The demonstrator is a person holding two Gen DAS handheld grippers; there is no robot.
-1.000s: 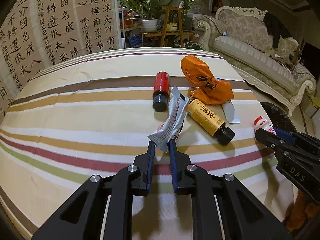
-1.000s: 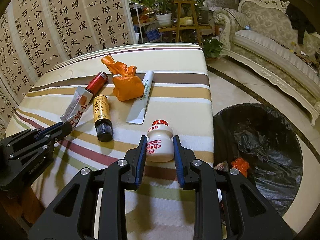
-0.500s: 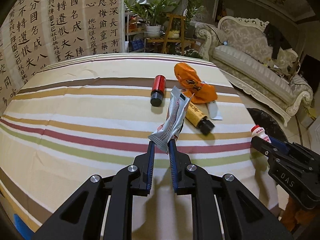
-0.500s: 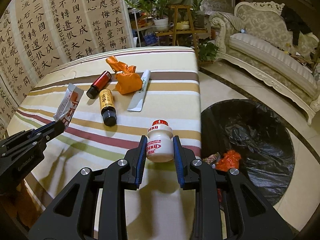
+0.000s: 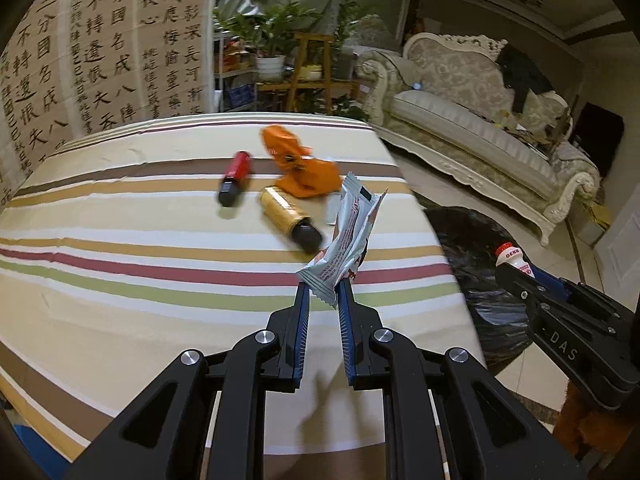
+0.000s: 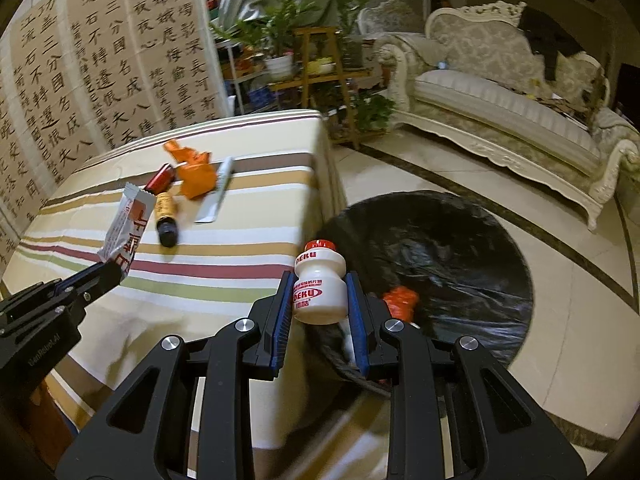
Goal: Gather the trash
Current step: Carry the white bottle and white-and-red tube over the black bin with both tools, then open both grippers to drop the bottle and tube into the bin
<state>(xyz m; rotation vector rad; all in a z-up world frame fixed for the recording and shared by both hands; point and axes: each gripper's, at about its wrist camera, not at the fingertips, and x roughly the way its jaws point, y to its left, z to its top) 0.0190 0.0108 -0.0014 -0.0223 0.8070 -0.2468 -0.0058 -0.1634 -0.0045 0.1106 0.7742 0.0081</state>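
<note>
The left claw [image 5: 323, 294] clamps a wrapper [image 5: 347, 236]; the right claw [image 6: 318, 296] clamps a white bottle [image 6: 320, 282] by the bin [image 6: 460, 240]. Two bottles, an orange bag [image 5: 300, 164] and a tube remain on the surface [image 5: 120, 240].

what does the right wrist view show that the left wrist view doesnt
Only the right wrist view: orange trash inside the black bin bag, and the silver sachet's full length. Only the left: the snack wrapper pinched in the left gripper, seen close. Both: the white bottle clamped in the right gripper, the striped table, orange wrapper, two small bottles.
</note>
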